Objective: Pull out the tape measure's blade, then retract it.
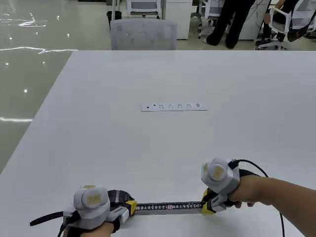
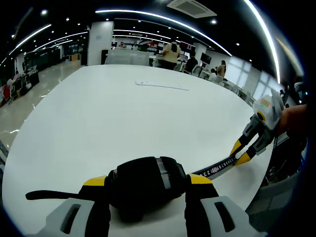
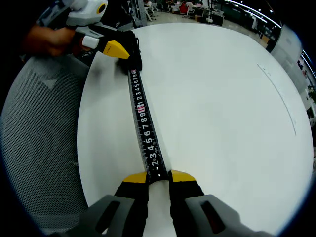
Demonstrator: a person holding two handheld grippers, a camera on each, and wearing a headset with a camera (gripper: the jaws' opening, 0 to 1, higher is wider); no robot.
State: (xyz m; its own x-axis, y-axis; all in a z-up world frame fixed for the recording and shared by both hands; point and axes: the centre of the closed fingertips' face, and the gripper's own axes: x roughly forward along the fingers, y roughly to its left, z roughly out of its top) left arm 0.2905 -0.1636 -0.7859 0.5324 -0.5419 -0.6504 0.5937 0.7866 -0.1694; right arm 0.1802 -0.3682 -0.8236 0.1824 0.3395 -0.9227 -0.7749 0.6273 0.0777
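The left gripper (image 2: 148, 181) clamps its yellow-tipped jaws around the black round tape measure case (image 2: 140, 192) on the white table (image 1: 173, 143). The right gripper (image 3: 158, 177) pinches the tip of the dark numbered blade (image 3: 142, 116), stretched flat between them.

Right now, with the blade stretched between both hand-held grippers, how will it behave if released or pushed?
The blade runs straight from the case to the right hand-held gripper, so it probably snaps back if released. Thin and flat, it would likely buckle when pushed endwise.
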